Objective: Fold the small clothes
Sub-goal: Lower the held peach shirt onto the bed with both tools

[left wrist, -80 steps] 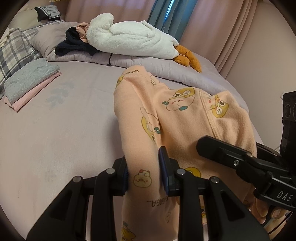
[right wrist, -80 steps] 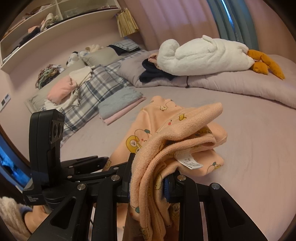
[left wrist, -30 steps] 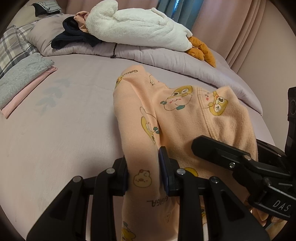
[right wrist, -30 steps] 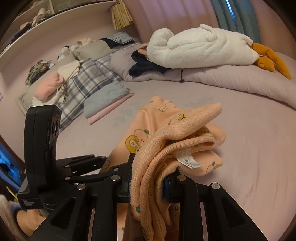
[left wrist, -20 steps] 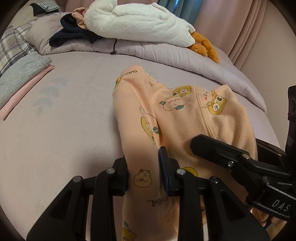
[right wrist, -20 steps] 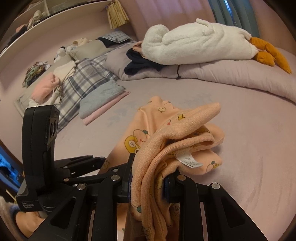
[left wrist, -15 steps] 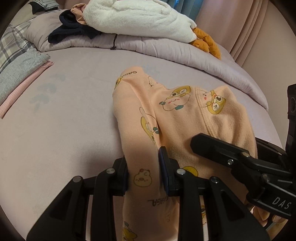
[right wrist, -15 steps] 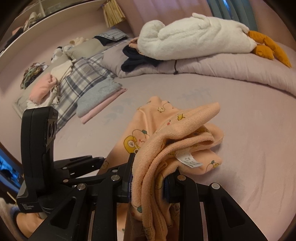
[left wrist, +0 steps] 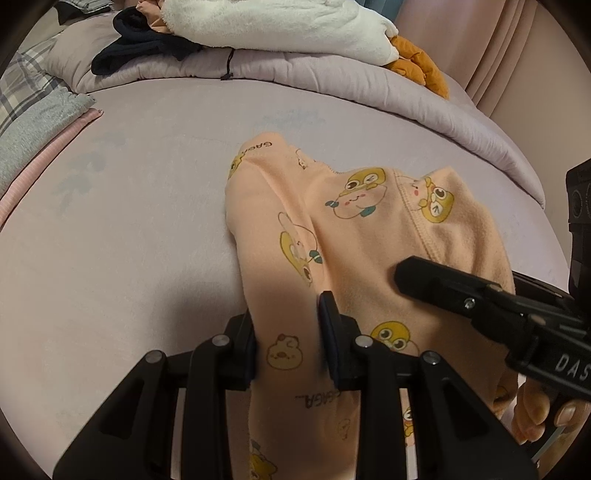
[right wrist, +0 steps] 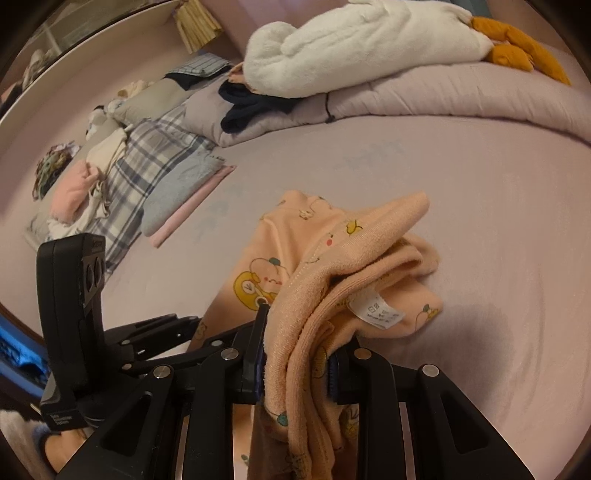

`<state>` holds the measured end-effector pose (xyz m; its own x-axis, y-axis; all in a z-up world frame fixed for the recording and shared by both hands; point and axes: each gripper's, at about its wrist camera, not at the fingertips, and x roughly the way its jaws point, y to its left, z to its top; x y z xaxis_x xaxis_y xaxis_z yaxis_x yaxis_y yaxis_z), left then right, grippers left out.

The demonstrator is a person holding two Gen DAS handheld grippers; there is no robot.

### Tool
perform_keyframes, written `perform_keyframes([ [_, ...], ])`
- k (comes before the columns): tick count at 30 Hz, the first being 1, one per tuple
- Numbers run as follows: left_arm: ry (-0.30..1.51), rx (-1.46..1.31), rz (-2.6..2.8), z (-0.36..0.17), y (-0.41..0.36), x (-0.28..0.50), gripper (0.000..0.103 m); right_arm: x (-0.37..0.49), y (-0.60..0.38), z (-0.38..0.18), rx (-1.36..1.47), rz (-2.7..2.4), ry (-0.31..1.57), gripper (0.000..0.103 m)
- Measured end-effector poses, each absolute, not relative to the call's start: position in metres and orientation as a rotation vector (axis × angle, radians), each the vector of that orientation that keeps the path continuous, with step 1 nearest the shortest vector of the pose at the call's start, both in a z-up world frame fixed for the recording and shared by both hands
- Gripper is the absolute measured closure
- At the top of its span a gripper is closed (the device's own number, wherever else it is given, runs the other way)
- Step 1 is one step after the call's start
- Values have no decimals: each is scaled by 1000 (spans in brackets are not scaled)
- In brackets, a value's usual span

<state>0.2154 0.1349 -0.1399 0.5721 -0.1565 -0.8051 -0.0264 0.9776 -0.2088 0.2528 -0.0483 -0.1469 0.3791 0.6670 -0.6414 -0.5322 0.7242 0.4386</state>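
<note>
A peach child's garment [left wrist: 354, 221] printed with yellow cartoon animals drapes over the lilac bed sheet [left wrist: 122, 236]. My left gripper [left wrist: 290, 332] is shut on a fold along its left side. My right gripper [right wrist: 295, 354] is shut on a bunched, layered edge of the same garment [right wrist: 332, 266], with a white care label [right wrist: 376, 308] hanging out. In the left wrist view the right gripper [left wrist: 480, 295] reaches in from the right over the cloth. The left gripper's body [right wrist: 74, 314] stands at the left of the right wrist view.
A folded grey and pink stack [right wrist: 184, 195] lies to the left on the sheet. A rolled lilac duvet [left wrist: 314, 77] carries a white plush goose [left wrist: 266, 22] and dark clothes [left wrist: 144, 48] at the back. Plaid bedding [right wrist: 147, 162] and loose clothes lie far left.
Both grippers have sunk toward the bed with the peach garment still held; the background has slid upward in both views. The grips look the same.
</note>
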Motion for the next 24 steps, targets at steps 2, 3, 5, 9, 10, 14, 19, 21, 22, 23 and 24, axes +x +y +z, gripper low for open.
perform_keyframes([
  [2, 963, -201, -74, -141, 135, 216, 72, 255, -54, -151, 190, 759, 914, 76],
  [3, 965, -200, -72, -141, 135, 216, 72, 256, -56, -152, 198, 752, 922, 76],
  [5, 968, -199, -70, -142, 135, 216, 71, 258, -61, -155, 209, 736, 937, 76],
  [9, 970, -194, -67, -142, 135, 216, 71, 261, -67, -160, 221, 711, 962, 76],
  [10, 970, -193, -67, -142, 134, 216, 71, 261, -68, -162, 220, 704, 968, 76],
  [14, 971, -192, -65, -142, 134, 217, 70, 262, -73, -166, 217, 684, 981, 76],
  [19, 971, -194, -65, -143, 134, 216, 69, 265, -77, -173, 237, 655, 1008, 76],
  [21, 971, -194, -65, -142, 135, 216, 69, 265, -79, -174, 252, 651, 1013, 75],
  [22, 971, -195, -65, -142, 135, 216, 69, 265, -80, -174, 256, 647, 1015, 74],
  [23, 971, -195, -65, -142, 134, 216, 69, 265, -81, -174, 255, 640, 1015, 73],
  [24, 972, -197, -64, -143, 135, 216, 68, 264, -81, -174, 254, 636, 1016, 71],
])
